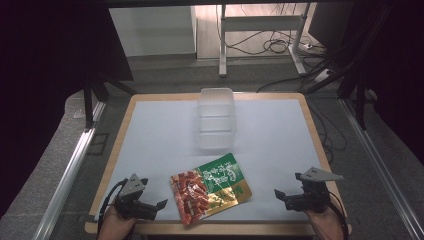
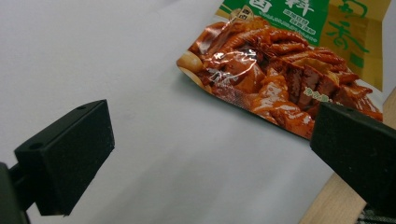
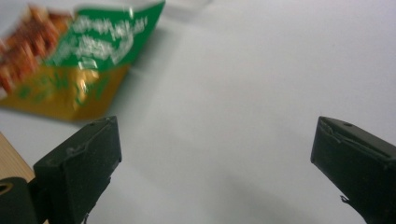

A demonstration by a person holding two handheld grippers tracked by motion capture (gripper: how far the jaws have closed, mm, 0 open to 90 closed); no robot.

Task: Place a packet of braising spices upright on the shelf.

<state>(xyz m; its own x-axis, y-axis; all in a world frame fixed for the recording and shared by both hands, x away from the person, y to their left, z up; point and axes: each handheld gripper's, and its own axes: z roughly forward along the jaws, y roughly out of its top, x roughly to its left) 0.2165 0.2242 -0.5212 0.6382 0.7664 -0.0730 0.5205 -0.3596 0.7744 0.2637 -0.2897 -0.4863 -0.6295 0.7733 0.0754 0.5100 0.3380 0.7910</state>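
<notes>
A: Colours on the snack packet (image 1: 210,189)?
B: Green panel with white lettering at its 1 o'clock corner, gold band toward 4 o'clock, glossy red-orange food photo across the 8 o'clock half.
A: Surface under it?
B: Pale blue-white mat (image 1: 270,135), light wood table edge (image 1: 118,145) framing it.
A: Container (image 1: 216,118) at 12 o'clock from the packet?
B: Clear, frosty plastic, no print.
A: Tools?
B: Left gripper (image 1: 161,204) and right gripper (image 1: 280,194): black jaws, grey three-cornered top plates. Same matte black pads in both gripper views.
A: Floor?
B: Grey carpet, black cables.
</notes>
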